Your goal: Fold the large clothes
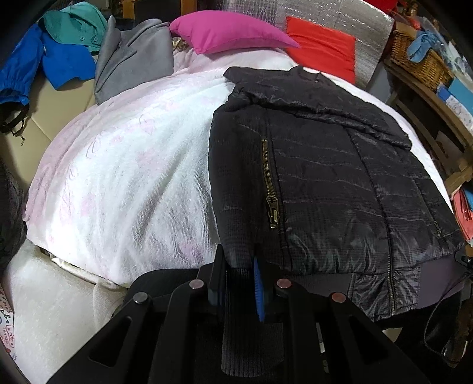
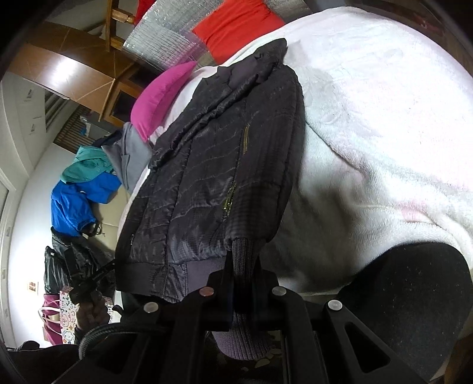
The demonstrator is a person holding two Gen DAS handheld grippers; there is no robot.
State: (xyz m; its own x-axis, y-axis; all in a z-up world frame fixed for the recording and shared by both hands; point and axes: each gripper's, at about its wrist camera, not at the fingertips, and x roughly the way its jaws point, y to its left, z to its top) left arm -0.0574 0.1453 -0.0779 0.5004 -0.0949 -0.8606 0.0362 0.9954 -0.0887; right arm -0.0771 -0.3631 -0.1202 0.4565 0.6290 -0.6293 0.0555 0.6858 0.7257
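a black quilted jacket lies on a bed covered with a fluffy white and pink blanket, on the right half of the blanket in the left wrist view, collar at the far end and ribbed hem hanging over the near edge. its sleeves are folded in across the body, and a brass zip runs down the front panel.

the left gripper is clenched on the ribbed hem at the jacket's near left corner, the knit cloth passing between its fingers and hanging down towards the camera. the right gripper is likewise clenched on the ribbed hem at the other near corner, with the knit band pinched between its fingers.

at the far end of the bed rest a pink pillow and a red pillow. on the far left lie a grey coat, a blue jacket and a teal garment. a wicker basket stands on a wooden shelf to the right.
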